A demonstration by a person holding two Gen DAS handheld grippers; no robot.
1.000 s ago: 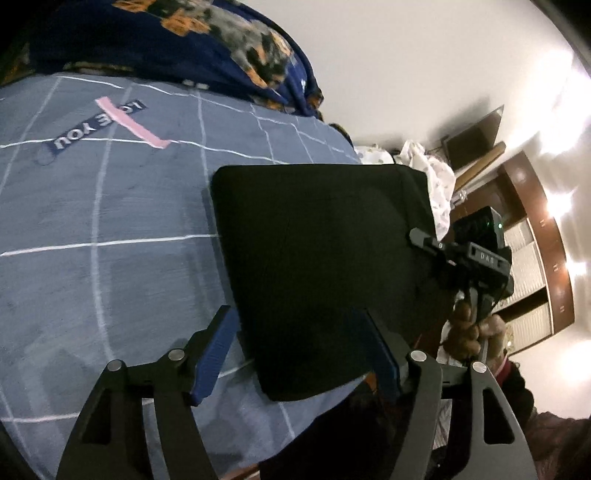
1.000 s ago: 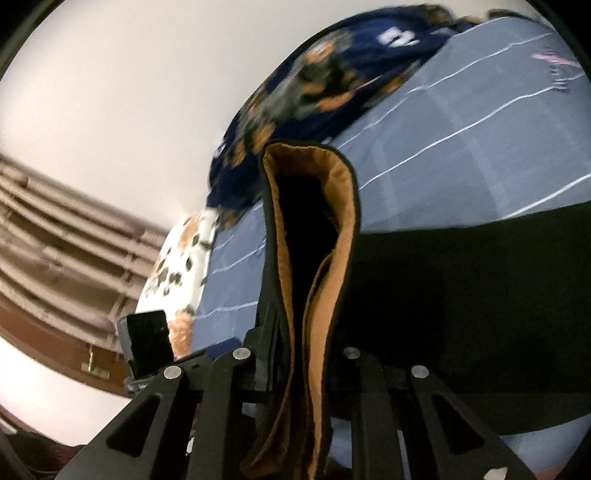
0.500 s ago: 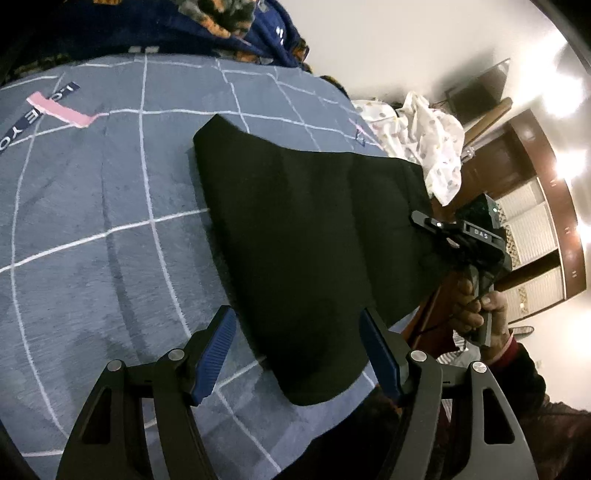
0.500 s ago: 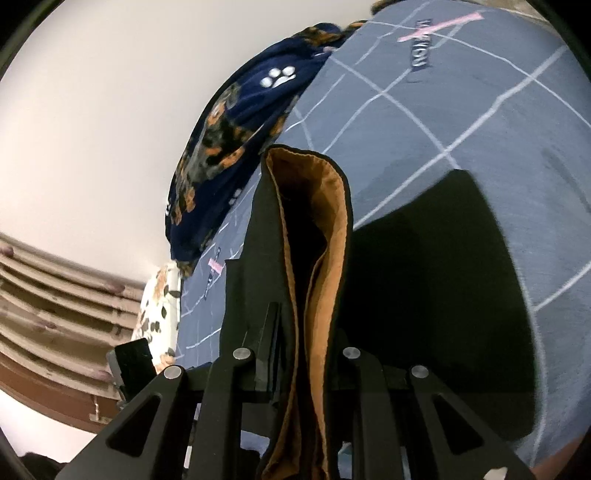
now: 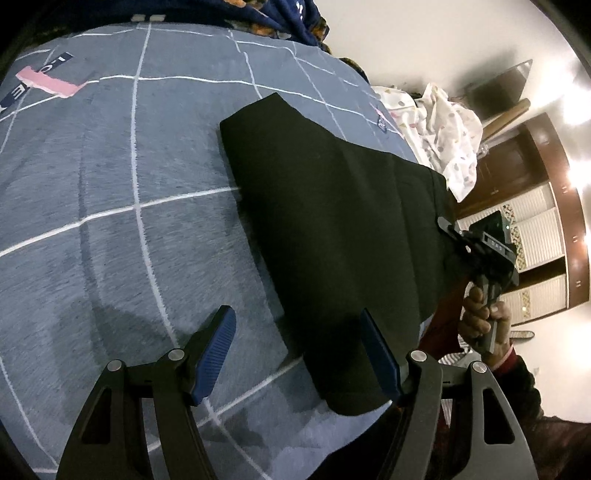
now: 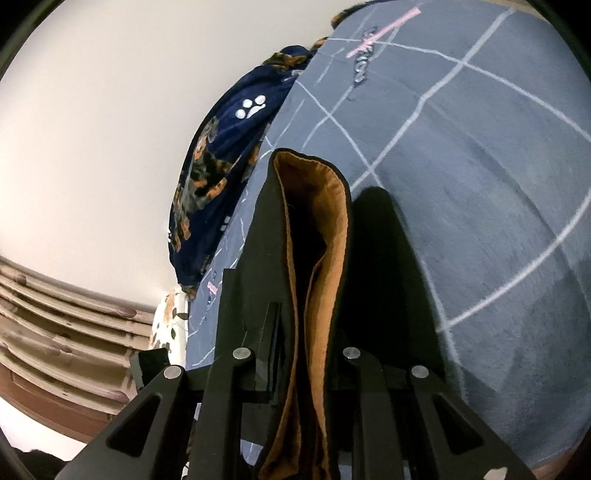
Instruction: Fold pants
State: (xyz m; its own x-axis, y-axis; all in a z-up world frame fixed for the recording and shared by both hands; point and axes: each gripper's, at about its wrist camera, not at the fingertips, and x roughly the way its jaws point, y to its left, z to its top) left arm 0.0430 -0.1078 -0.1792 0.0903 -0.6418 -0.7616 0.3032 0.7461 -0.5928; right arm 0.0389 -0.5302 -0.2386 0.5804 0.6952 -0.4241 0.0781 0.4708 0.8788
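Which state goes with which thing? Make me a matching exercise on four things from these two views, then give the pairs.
Things:
1. left gripper
2. right gripper
3. black pants
4. pink tape strip

States:
A. lies on the blue checked bedcover, far from the pants
B. fingers spread apart, holding nothing
C. fingers closed on an orange-lined edge
D. partly draped on the bed, one end lifted

Pairs: 1-B, 2-C, 3-D, 4-A

The pants (image 5: 332, 229) lie on the bedspread (image 5: 110, 206), right of its middle. A blanket (image 5: 280, 18) sits at the far edge; a crumpled cloth (image 5: 447, 129) lies far right, beyond the pants.
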